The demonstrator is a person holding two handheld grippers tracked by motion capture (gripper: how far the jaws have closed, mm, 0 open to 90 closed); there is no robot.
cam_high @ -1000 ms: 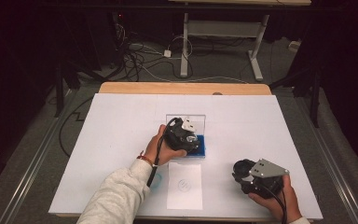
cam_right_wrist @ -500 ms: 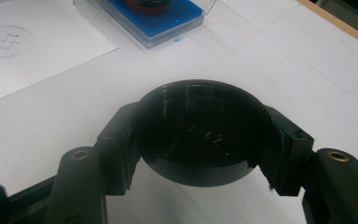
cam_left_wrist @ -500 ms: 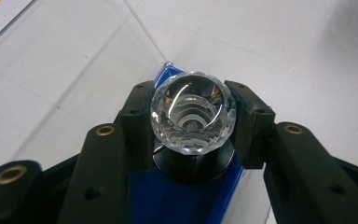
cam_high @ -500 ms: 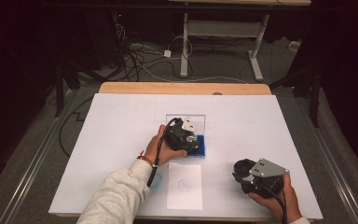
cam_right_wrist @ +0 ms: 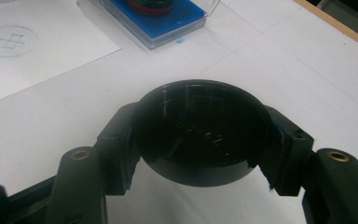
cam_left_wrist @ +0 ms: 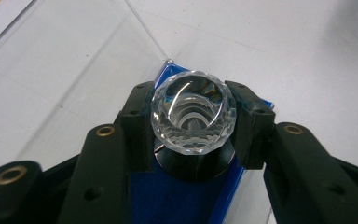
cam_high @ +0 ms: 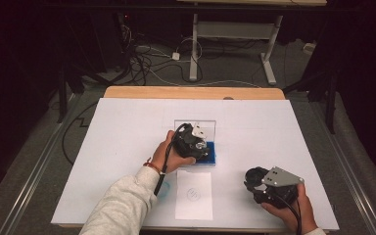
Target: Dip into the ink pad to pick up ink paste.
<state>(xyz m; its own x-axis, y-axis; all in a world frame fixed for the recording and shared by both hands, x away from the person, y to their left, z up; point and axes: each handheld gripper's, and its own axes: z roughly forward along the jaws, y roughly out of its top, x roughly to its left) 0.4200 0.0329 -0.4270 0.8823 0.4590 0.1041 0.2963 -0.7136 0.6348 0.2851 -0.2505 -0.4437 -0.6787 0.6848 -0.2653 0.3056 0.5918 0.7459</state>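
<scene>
— Nearest us, what's in hand?
— The right claw [cam_right_wrist: 196, 175] is clamped on one black round lid [cam_right_wrist: 200, 130], just above the desk [cam_high: 127, 127].
— And beyond?
— The left claw [cam_left_wrist: 193, 135] grips one faceted crystal knob [cam_left_wrist: 193, 116] over the blue tray [cam_high: 209, 155]. I'd judge it's mid-assembly; next likely joins lid and knob.

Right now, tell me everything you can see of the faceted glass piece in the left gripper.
The faceted glass piece is clear and round, cut in small facets around its rim, with a hollow centre showing stepped rings inside. It looks like crystal or glass. It sits upright on a round black base over a blue pad in a clear case. The left gripper is shut on it, one of the black fingers pressing each side.
</scene>
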